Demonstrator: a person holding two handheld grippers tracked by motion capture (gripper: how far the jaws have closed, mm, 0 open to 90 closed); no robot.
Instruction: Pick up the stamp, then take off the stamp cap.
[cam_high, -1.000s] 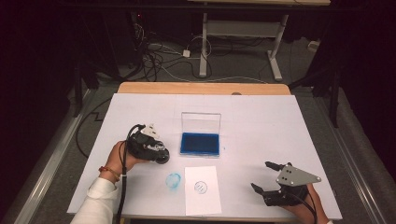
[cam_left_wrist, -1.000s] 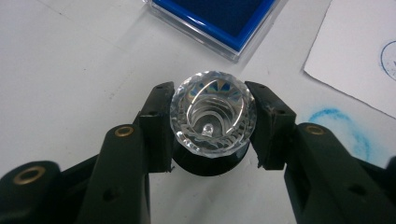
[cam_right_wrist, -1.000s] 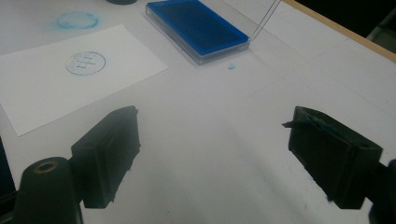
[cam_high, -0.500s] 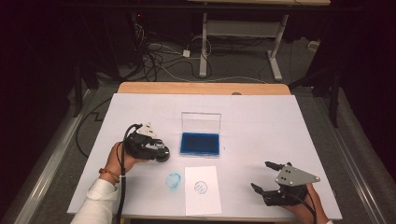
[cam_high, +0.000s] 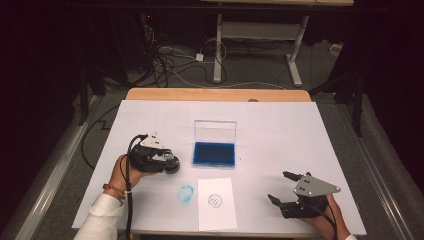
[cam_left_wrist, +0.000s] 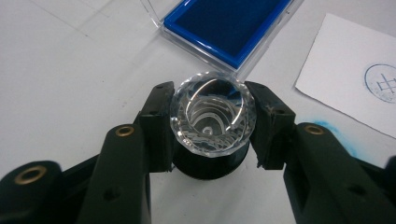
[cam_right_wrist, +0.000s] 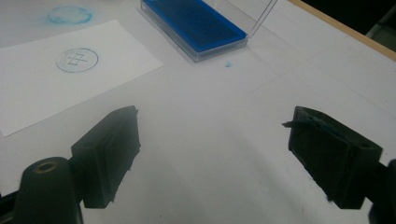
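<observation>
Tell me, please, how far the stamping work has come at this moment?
Done: the paper already carries a round blue print, and a blue smudge marks the table beside it. In hand: the left claw is shut on the stamp, near the open ink pad. The right claw is open and idle. Left: probably setting the stamp down.

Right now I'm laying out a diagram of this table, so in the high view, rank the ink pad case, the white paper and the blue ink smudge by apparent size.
1. Ink pad case, with its clear lid raised.
2. White paper, close to the case in size, so that ranking is unsure.
3. Blue ink smudge, plainly smallest.
</observation>
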